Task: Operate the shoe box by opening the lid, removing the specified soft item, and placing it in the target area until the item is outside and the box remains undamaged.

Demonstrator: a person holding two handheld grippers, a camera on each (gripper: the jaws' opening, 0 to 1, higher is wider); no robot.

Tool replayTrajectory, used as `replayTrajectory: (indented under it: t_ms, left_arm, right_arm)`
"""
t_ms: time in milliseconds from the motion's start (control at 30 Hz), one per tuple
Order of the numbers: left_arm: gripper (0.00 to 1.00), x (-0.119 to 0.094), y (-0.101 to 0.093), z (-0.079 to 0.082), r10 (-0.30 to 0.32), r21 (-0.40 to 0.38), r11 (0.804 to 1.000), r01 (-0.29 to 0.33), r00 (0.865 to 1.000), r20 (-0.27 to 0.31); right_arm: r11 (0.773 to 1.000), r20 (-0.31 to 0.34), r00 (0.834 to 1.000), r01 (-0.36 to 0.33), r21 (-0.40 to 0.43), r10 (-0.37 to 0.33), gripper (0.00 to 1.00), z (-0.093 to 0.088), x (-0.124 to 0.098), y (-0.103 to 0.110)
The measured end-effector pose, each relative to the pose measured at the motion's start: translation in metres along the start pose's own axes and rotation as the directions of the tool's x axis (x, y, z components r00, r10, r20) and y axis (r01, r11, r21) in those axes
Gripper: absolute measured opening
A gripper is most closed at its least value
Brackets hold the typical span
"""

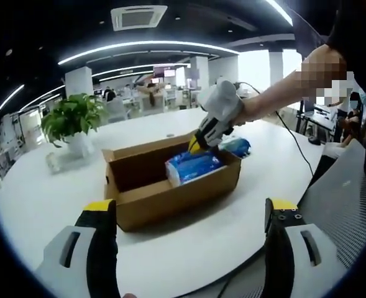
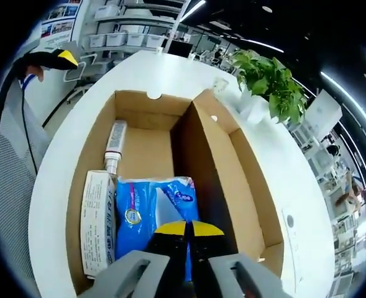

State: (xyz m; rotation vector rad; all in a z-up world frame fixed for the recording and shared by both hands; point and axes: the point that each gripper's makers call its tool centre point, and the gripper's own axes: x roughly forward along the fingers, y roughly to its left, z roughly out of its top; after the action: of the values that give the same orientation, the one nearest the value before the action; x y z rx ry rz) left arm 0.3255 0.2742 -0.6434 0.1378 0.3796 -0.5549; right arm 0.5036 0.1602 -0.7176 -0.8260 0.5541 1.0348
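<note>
My right gripper [image 2: 189,228] is clenched, yellow tips together, right over the blue pack [image 2: 150,214] in the box [image 2: 257,205]; can't tell if any wrapper is pinched between them. In the left gripper view the right gripper [image 1: 198,146] comes in from 2 o'clock, tips down at the pack [image 1: 192,166], which sits up above the box [image 1: 170,198] rim at its right end.

My left gripper [image 1: 189,214] is released, jaws wide apart, holding nothing, near edge of the table [image 1: 40,205], box at 12 o'clock from it.

Right gripper view: box lid is open, flap [image 2: 242,167] standing off at 2 o'clock from the pack. White carton [image 2: 97,223] touching the pack at 9 o'clock, lying along the box wall. White tube [image 2: 114,146] at 11 o'clock, past the carton. Left gripper tip [image 2: 52,59] shows at 10 o'clock, well apart.

Plant [image 1: 74,118] in a white pot sits on the table at 10 o'clock from the box in the left gripper view; same plant [image 2: 269,84] at 1 o'clock in the right gripper view.
</note>
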Motion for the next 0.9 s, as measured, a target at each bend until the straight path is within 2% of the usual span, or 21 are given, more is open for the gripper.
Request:
replayTrajectory:
  t_ms: [900]
  left_arm:
    - [0.99,0.000,-0.005,-0.002,-0.023,-0.002,1.000,0.023,1.000,-0.001]
  right_arm:
    - [0.994,0.093,0.992,0.095,-0.060,-0.089,0.00,0.040,-0.053,-0.017]
